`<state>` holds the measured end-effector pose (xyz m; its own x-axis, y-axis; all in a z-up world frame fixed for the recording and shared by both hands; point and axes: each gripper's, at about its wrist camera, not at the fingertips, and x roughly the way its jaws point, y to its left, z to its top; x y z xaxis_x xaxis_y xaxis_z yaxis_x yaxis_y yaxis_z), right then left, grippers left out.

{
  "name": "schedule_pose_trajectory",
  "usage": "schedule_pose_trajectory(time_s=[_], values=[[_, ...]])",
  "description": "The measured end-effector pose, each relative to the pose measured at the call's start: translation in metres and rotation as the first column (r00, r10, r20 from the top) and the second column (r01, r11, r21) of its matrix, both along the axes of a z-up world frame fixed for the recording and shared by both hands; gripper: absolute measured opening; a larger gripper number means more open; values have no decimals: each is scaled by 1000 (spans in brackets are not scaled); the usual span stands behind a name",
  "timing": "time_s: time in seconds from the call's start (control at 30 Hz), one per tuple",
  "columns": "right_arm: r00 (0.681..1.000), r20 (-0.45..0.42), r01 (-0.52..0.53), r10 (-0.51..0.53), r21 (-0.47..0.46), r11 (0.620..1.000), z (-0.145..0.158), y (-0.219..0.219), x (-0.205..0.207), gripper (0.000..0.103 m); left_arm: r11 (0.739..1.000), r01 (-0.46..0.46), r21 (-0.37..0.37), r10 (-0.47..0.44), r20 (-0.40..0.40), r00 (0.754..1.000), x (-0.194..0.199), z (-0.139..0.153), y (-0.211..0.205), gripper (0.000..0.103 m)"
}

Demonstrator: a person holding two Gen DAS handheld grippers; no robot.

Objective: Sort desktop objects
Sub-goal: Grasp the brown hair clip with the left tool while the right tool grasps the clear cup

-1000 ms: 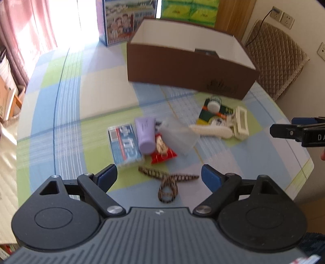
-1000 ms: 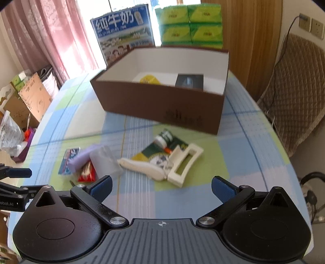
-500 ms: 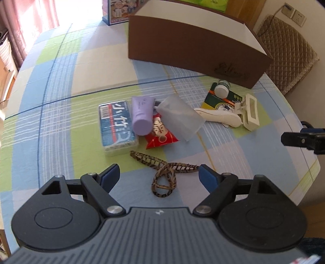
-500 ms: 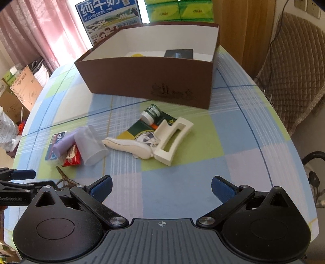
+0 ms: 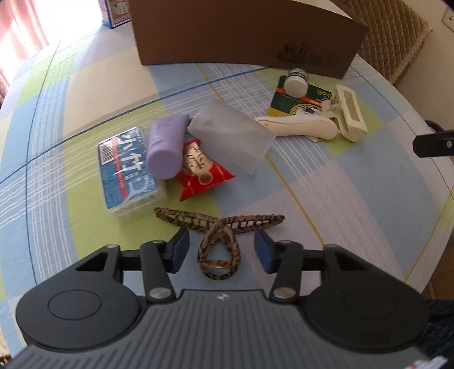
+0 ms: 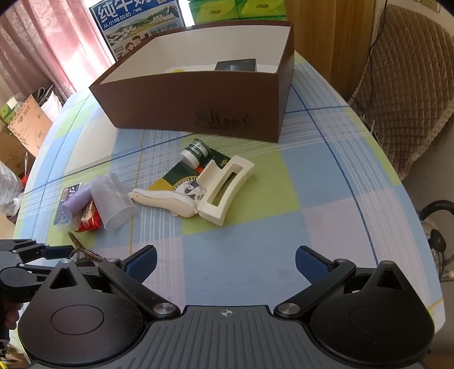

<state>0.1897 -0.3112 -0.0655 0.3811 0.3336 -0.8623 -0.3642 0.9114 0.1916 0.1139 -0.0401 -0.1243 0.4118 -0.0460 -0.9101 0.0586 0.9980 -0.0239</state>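
Left wrist: both claws (image 5: 220, 249) (image 6: 226, 264) gape; milk carton (image 6: 139, 25) reads "1956".

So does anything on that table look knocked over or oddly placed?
Yes. The clear plastic cup lies on its side, leaning over a red snack packet beside a purple tube. The small green bottle is also tipped over on a green packet. Nothing looks spilled or broken.
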Motion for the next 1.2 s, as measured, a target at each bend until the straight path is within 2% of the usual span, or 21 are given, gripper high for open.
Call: schedule_pose_trajectory(time_s=[0.03, 0.07, 0.47, 0.83, 1.03, 1.2], values=[[1000, -1, -2, 2, -1, 1000, 0, 0, 0, 101, 1000, 5, 3, -5, 1, 1000, 0, -1, -1, 30], [1000, -1, -4, 4, -1, 1000, 0, 0, 1, 101, 1000, 8, 12, -8, 2, 1000, 0, -2, -2, 25], [999, -11, -30, 30, 10, 999, -4, 2, 2, 101, 999, -23, 22, 23, 1, 1000, -23, 1, 9, 25], [994, 10, -106, 105, 42, 994, 1, 19, 5, 101, 998, -32, 48, 31, 35, 999, -31, -1, 11, 23], [979, 54, -199, 194, 107, 974, 7, 41, 8, 101, 992, -117, 57, 113, 61, 992, -46, 14, 36, 23], [951, 81, -308, 300, 129, 943, 4, 71, 12, 101, 970, -233, 66, 226, 99, 969, -54, 30, 68, 23]])
